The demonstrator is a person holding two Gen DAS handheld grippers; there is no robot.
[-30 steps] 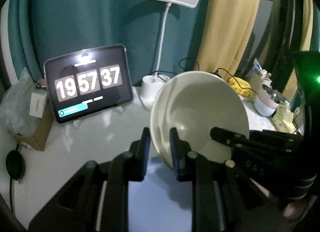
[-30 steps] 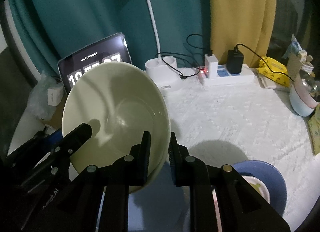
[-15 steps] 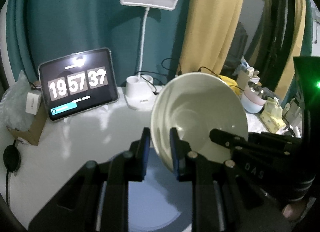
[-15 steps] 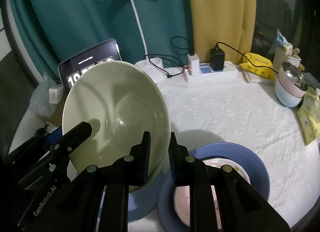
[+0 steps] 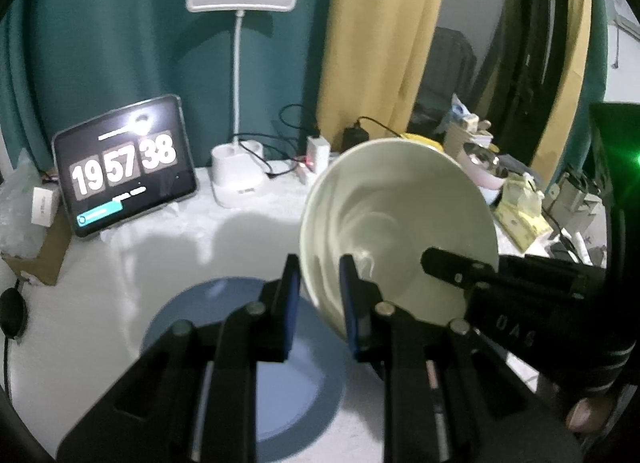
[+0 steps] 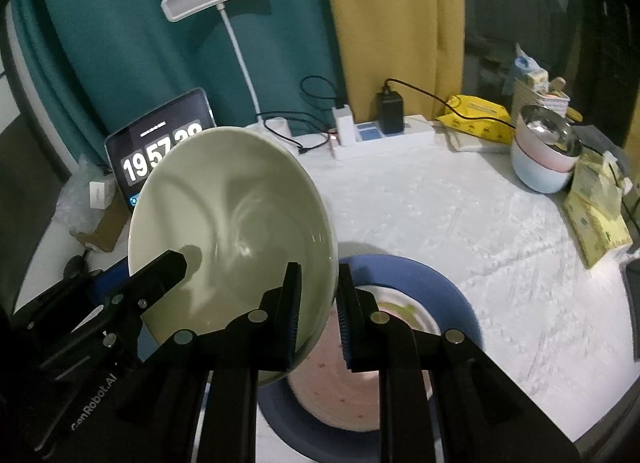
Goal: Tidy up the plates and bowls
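Observation:
A pale green bowl (image 5: 400,215) is held in the air, tilted, above the table. My left gripper (image 5: 319,303) is shut on its left rim and my right gripper (image 6: 317,315) is shut on its right rim; the bowl also shows in the right wrist view (image 6: 232,223). Below it lies a blue plate (image 5: 224,303). In the right wrist view a blue plate (image 6: 452,295) carries a smaller pink-and-white plate (image 6: 352,391).
A tablet clock (image 5: 124,167), a white desk lamp (image 5: 240,179) and a power strip (image 6: 384,135) stand at the back. Stacked bowls (image 6: 544,159) and yellow packets (image 6: 596,207) sit at the right. A cardboard box (image 5: 44,235) is at the left.
Both grippers have lifted the bowl and drawn it back. The blue plates have come into view beneath it. Both grips are unchanged.

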